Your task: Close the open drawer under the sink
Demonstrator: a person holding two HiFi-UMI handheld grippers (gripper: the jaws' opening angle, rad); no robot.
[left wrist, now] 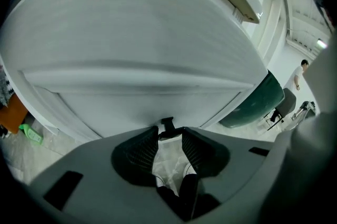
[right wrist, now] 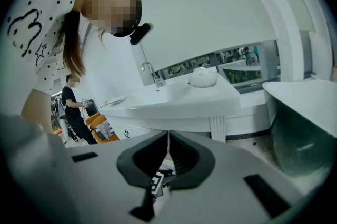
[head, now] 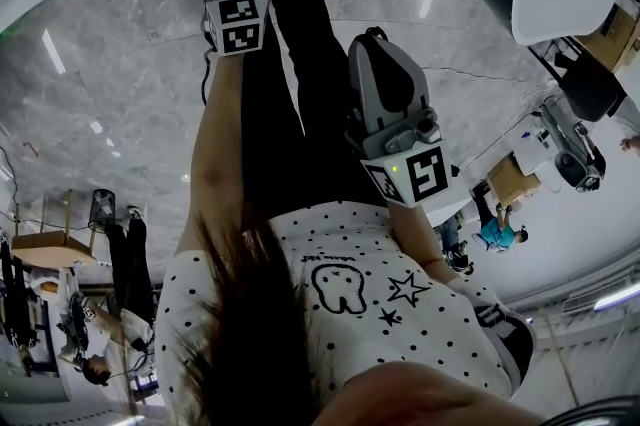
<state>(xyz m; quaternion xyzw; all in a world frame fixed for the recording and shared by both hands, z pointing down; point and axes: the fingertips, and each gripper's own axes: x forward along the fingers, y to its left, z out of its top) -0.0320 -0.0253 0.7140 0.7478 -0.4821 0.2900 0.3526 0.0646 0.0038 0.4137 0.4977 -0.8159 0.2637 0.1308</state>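
The broad white flat-fronted drawer (left wrist: 142, 54) fills the upper and middle of the left gripper view. The left gripper (left wrist: 169, 136), at lower centre, faces it with jaws spread apart and nothing between them; whether they touch the panel I cannot tell. The right gripper (right wrist: 168, 136), low in its own view, has its jaws pressed together on nothing and points towards a white washbasin counter (right wrist: 174, 99) at mid-frame.
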